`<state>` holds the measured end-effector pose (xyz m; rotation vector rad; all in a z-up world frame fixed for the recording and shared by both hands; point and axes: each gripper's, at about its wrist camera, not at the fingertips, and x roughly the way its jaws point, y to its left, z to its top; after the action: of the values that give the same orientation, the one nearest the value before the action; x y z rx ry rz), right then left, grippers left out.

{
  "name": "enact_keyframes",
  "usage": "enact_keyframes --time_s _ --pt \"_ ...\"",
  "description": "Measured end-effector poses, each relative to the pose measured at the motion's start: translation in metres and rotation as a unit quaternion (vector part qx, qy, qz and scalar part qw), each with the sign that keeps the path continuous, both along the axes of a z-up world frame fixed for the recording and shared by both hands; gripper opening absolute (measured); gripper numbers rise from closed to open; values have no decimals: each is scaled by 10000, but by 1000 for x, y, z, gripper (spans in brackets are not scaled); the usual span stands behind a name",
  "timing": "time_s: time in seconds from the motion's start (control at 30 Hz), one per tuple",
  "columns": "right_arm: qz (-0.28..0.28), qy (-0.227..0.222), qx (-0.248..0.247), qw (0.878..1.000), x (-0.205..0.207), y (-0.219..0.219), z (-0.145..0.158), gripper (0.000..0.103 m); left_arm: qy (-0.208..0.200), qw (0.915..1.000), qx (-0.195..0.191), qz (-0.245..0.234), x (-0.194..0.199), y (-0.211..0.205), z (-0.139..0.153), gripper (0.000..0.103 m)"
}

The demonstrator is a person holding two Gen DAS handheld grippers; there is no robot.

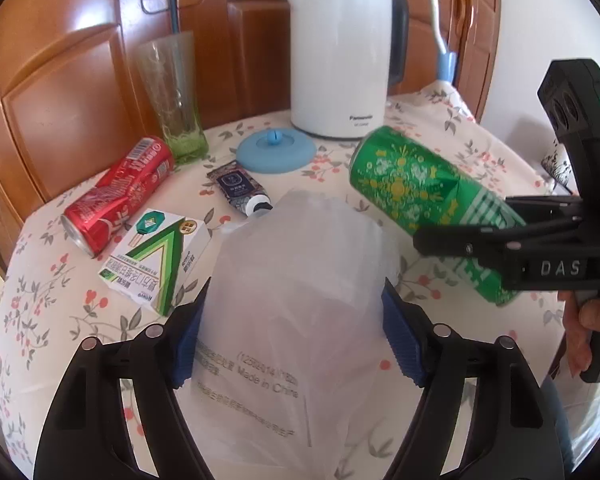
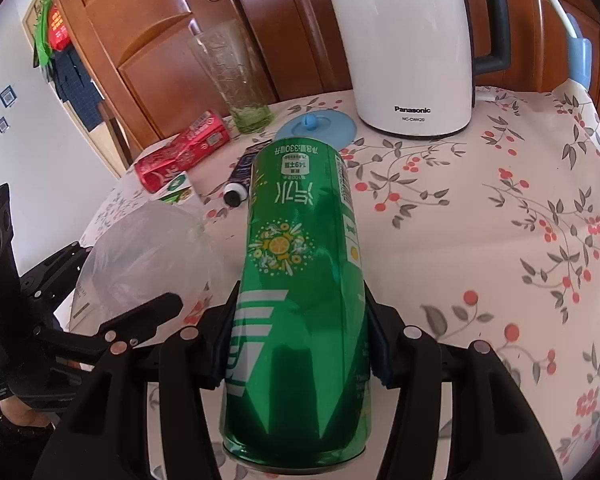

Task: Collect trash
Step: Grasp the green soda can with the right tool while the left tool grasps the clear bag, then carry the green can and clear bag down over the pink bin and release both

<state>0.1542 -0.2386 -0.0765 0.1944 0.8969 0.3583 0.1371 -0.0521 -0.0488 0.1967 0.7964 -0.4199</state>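
Note:
My left gripper [image 1: 292,332] is shut on a translucent white plastic bag [image 1: 300,292], held above the table's front; the bag also shows in the right wrist view [image 2: 140,256]. My right gripper [image 2: 296,336] is shut on a tall green soda can [image 2: 300,280], held lying above the table to the right of the bag; the can shows in the left wrist view [image 1: 420,188]. A dented red can [image 1: 116,196] lies at the left. A green-white small box [image 1: 156,260] and a small dark tube [image 1: 240,188] lie beside it.
A white Panasonic kettle [image 1: 340,56] stands at the back, with a blue silicone lid [image 1: 276,150] in front and a green-tinted glass [image 1: 172,92] to its left. Wooden cabinet doors [image 1: 60,80] rise behind the table. The floral tablecloth [image 2: 500,240] covers the table.

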Motion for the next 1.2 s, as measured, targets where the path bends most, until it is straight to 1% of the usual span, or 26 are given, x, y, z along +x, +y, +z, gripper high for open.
enact_keyframes --time_s 0.27,0.47,0.67,0.87,0.97,1.07,1.2 --pt "102 -42 289 9995 -26 4 4 52 -94 9999 -113 86 -23 11 3 73" --pt "171 -53 347 9992 -38 7 5 52 -132 9997 -204 99 -41 16 9 73" --pt "257 -60 628 9977 -59 5 9 52 -182 9993 -324 96 -68 17 18 73" --pt "404 -186 811 9957 -101 6 20 52 -226 9986 -478 77 -104 23 29 73" --pt "464 -229 905 9945 -126 5 22 52 -221 9984 -518 44 -130 25 32 73" --pt "530 -205 969 9937 -155 4 19 52 -189 9981 -594 12 -159 29 32 73" --pt "556 -84 1037 9930 -194 1 8 52 -78 9980 -630 -6 -196 30 22 73"
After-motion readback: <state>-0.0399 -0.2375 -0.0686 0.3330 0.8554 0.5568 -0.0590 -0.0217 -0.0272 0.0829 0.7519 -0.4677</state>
